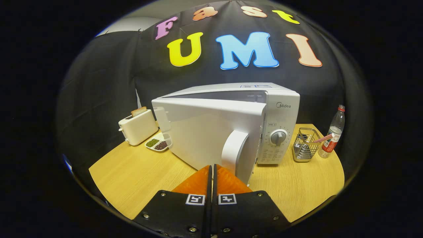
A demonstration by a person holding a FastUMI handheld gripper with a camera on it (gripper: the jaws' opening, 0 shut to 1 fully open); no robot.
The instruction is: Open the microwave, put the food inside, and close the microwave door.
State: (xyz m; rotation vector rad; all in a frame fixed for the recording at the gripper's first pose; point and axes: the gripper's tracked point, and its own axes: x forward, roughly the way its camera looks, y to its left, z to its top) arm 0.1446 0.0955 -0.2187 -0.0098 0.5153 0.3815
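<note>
the hand-held gripper (212,168) hovers low over the counter (132,175) with its fingers pressed together and nothing between them. just ahead of the tips stands the handle (234,152) of the microwave door (205,132), an upright bar with its long axis vertical, fixed near the door's right, free edge. the microwave (281,99) sits at the far middle of the counter, its front with the dial (278,137) facing the near side. the door is hinged on the left and stands partly open, its free edge swung toward the near side, so a dark gap shows along the top between door and body.

by my reading, the step in hand is working the door, either opening it wider or shutting it; i cannot tell which, and no food shows inside from here. to do it well, the closed fingers should meet the door by the handle, far from the hinge, and follow the door's arc rather than a straight line, so the tips do not slip off the smooth panel and the oven does not slide on the counter.

the likely food lies to the left: a divided dish (159,142) of green and dark grains just beside the door's hinge side, and next to it a toaster (138,127) with a slice sticking up. on the right stand a wire caddy (305,143) and a bottle (333,135), well apart from the door's swing.
</note>
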